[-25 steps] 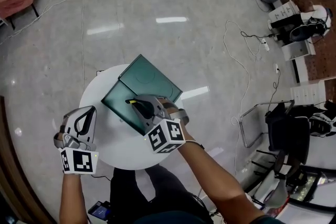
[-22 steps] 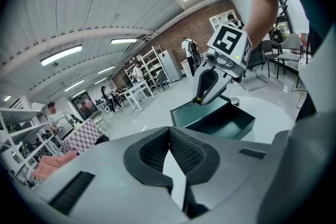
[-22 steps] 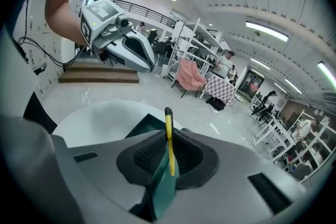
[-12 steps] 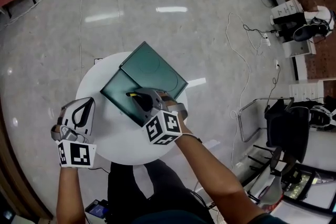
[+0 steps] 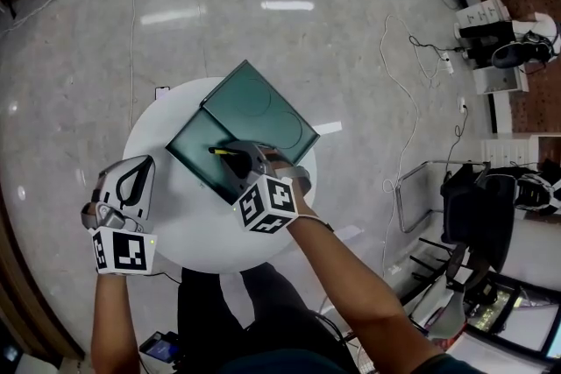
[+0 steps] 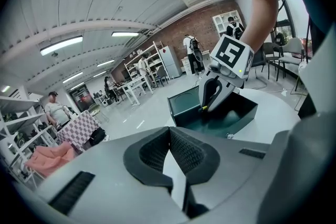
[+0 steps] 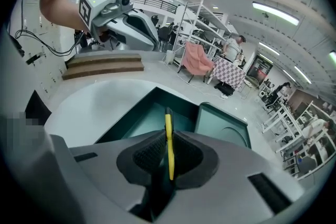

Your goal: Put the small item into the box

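Observation:
An open dark green box (image 5: 203, 146) lies on the round white table (image 5: 188, 232), its lid (image 5: 259, 106) flat beside it at the far right. My right gripper (image 5: 230, 155) hovers over the box's inside, shut on a thin yellow and black item (image 7: 168, 136) that sticks out past the jaws toward the box (image 7: 142, 115). My left gripper (image 5: 130, 188) is off the table's left edge, shut with nothing in it. From the left gripper view the right gripper (image 6: 214, 96) stands in the box (image 6: 220, 115) mouth.
Shiny grey floor surrounds the table, with cables (image 5: 408, 109) to the right. A metal chair frame (image 5: 419, 197) and dark bag (image 5: 478, 219) stand at the right. Shelves (image 7: 202, 21), tables and people are far off in the gripper views.
The right gripper with the yellow item has edged a little further over the box. The head view has drifted slightly; the left gripper keeps its place beside the table.

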Action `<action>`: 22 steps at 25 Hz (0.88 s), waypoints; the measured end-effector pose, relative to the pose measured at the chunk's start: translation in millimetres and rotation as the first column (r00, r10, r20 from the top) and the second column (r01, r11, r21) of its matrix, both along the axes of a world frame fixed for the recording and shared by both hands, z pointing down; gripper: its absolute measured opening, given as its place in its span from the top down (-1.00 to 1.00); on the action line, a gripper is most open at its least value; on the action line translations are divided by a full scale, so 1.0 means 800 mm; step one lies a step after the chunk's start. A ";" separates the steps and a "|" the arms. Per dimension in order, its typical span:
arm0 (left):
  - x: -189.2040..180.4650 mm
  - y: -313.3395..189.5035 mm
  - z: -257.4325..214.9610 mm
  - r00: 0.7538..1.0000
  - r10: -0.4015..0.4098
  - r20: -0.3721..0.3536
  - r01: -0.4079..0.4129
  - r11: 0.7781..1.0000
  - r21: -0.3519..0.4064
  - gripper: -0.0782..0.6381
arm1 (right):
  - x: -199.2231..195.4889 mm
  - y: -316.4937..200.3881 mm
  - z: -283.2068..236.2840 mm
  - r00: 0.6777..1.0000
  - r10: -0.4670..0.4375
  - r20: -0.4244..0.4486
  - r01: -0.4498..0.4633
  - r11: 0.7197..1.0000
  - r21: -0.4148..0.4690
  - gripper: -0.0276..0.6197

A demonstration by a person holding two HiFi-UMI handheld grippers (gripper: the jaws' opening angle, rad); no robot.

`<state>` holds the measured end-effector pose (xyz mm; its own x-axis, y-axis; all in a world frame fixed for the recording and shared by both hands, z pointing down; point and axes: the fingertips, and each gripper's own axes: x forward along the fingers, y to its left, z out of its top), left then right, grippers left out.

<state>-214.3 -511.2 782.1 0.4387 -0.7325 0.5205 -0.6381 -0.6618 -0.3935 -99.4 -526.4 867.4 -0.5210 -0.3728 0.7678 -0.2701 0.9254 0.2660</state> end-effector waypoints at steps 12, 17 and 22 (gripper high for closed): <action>0.006 -0.004 0.014 1.000 0.004 -0.006 -0.004 1.000 -0.029 0.73 | 0.005 -0.010 0.017 1.000 0.005 -0.030 -0.006 0.999 -0.035 0.72; 0.002 -0.006 0.013 1.000 0.011 -0.007 -0.011 1.000 -0.025 0.73 | -0.001 -0.005 0.026 0.999 -0.012 -0.046 0.009 0.997 -0.071 0.71; 0.011 -0.005 -0.012 1.000 0.012 -0.001 -0.012 1.000 -0.016 0.73 | 0.007 0.003 0.008 0.999 -0.027 -0.047 0.023 0.995 -0.096 0.71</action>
<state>-205.7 -514.9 772.9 0.4482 -0.7187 0.5316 -0.6302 -0.6757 -0.3824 -94.0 -524.0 873.9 -0.4911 -0.2837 0.8236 -0.2359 0.9535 0.1878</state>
